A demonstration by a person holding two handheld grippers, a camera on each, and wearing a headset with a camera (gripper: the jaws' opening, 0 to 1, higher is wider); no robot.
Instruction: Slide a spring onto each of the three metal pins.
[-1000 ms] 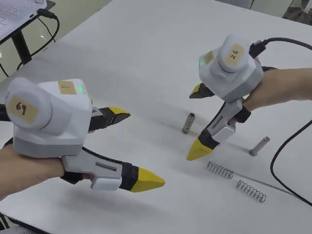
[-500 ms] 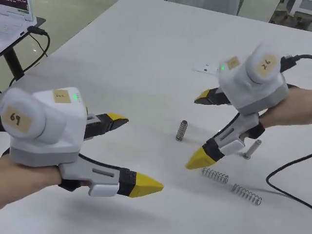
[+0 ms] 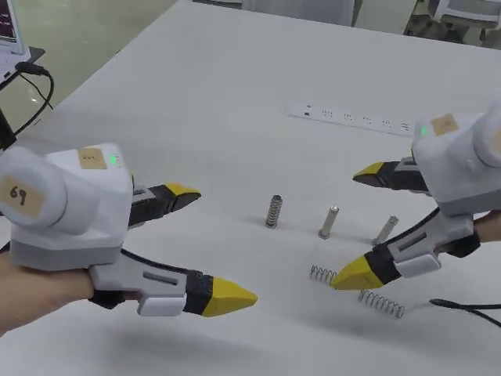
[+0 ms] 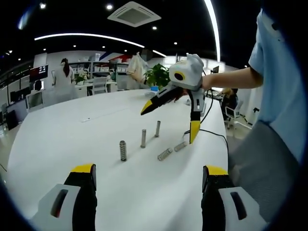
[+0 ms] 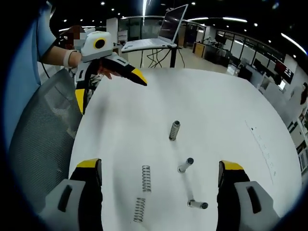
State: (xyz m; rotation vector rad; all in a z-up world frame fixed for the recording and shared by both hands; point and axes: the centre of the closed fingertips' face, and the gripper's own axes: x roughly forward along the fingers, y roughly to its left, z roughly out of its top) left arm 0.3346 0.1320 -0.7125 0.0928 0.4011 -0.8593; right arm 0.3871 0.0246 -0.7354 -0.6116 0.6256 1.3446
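Head view: three silver metal pins point(image 3: 329, 222) stand in a row on the white table point(image 3: 196, 94), well in from its near edge. A coiled steel spring point(image 3: 273, 211) sits over the one nearest the left hand-held gripper point(image 3: 221, 244). The middle pin point(image 3: 329, 219) and the end pin point(image 3: 385, 229) are bare. Two loose wire springs point(image 3: 322, 274) point(image 3: 381, 303) lie flat between the row and the near edge.

The right hand-held gripper point(image 3: 350, 228) hovers above them, jaws spread wide and empty, lower tip beside the nearer one. The left hand-held gripper is likewise released and empty.

Assessment: one pin of three is done, and pickup of the second spring is in hand. The next move calls for a light pinch near one end of that spring, then alignment of its bore over the middle pin.
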